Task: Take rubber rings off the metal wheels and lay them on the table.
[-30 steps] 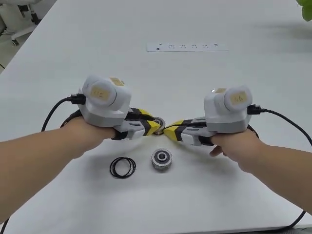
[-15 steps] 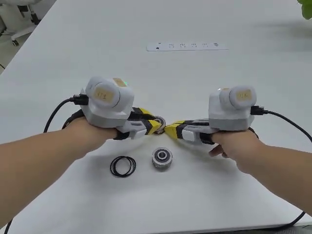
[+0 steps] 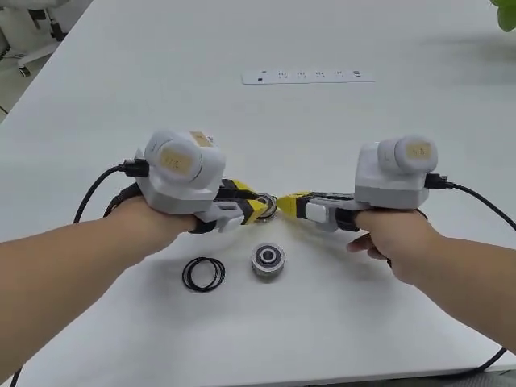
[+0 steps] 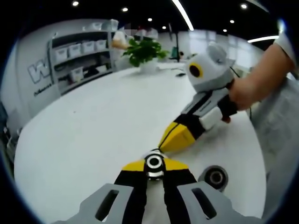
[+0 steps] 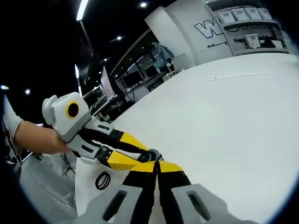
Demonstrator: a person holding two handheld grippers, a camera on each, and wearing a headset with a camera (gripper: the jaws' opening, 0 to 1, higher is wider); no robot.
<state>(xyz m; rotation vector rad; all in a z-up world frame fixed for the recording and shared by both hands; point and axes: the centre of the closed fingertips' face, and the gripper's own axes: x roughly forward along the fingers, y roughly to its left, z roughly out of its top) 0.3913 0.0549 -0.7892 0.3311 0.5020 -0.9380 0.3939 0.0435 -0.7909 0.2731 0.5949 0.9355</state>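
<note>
Jaws of my left gripper (image 3: 258,209) are clamped narrow on a metal wheel (image 4: 154,163), one yellow tip on each side of it, with the bright hub facing the camera in the left gripper view. Jaws of my right gripper (image 5: 158,166) sit pressed together with just a thin dark line between them, and their yellow tips meet the rim of that same wheel from the opposite side. I cannot tell whether they have anything pinched. In the head view the two grippers point at each other, tip to tip, held a little above the white tabletop (image 3: 322,330).

Just below them a second wheel (image 3: 267,260) lies flat on the tabletop, and beside it, toward my left hand, lies a small pile of black rubber rings (image 3: 202,274), apart from the wheel. Farther back a white power strip (image 3: 309,77) lies across the tabletop, well apart from the work. Green leaves of a plant (image 3: 506,13) poke in at the far right corner.
</note>
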